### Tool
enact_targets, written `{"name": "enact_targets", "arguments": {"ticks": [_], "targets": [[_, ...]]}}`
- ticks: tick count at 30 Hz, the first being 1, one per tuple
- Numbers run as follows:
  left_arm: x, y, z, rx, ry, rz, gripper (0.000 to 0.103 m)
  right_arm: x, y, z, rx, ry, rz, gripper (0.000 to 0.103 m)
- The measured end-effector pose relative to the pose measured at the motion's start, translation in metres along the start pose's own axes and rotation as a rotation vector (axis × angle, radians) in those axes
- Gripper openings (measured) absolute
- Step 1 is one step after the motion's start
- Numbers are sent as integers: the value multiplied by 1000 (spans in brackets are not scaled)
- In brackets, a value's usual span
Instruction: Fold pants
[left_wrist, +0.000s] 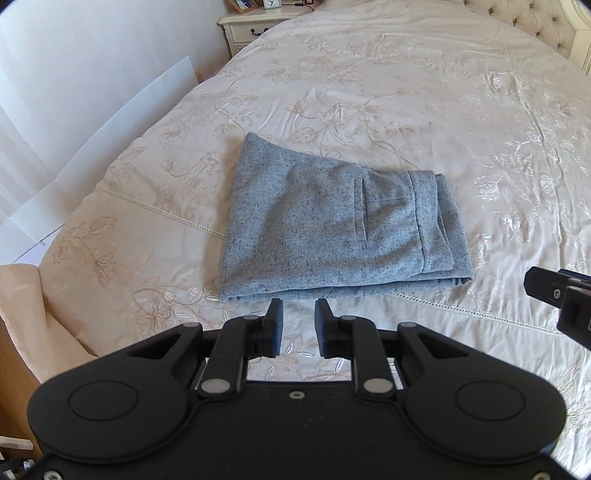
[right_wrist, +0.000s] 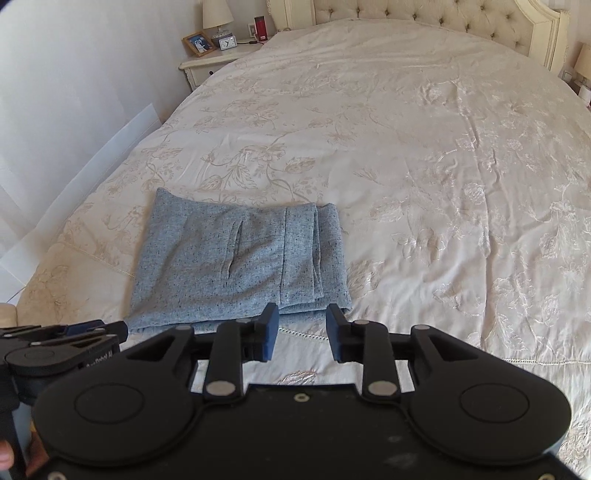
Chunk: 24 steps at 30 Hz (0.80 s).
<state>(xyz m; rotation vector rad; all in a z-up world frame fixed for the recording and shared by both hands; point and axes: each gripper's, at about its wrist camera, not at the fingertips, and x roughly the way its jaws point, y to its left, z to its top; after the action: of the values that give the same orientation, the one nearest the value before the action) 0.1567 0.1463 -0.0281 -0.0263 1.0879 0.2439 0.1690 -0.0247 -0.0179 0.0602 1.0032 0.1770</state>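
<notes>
Nearest the lens in each wrist view sits a black two-finger tool with blue pads: the left tool (left_wrist: 298, 325) and the right tool (right_wrist: 302, 332), each with its pads apart and nothing between them, both hanging above the bed and clear of the cloth.

Just beyond their tips lies the folded pair of speckled grey-blue woven pants (left_wrist: 332, 221), a compact stack resting flat on the cream floral-embroidered bedspread (left_wrist: 424, 110), toward the foot and left side of the bed. The bundle's longer side runs left to right across both views, with the welt pocket on top and the waistband layers stacked at its right end.

From the left tool the near edge lies straight ahead, at about the middle of that edge; the right tool faces the near right corner. Neither is clearly nearer.

By the look of it, the folding seems finished or nearly so; any further move would be a forward reach to that near edge.
</notes>
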Motion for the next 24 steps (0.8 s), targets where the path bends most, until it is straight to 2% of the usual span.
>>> {"name": "enact_targets", "arguments": {"ticks": [24], "targets": [[-14, -1, -8, -10, 9, -15, 29, -14, 7, -9, 0, -6, 35, 31]]}}
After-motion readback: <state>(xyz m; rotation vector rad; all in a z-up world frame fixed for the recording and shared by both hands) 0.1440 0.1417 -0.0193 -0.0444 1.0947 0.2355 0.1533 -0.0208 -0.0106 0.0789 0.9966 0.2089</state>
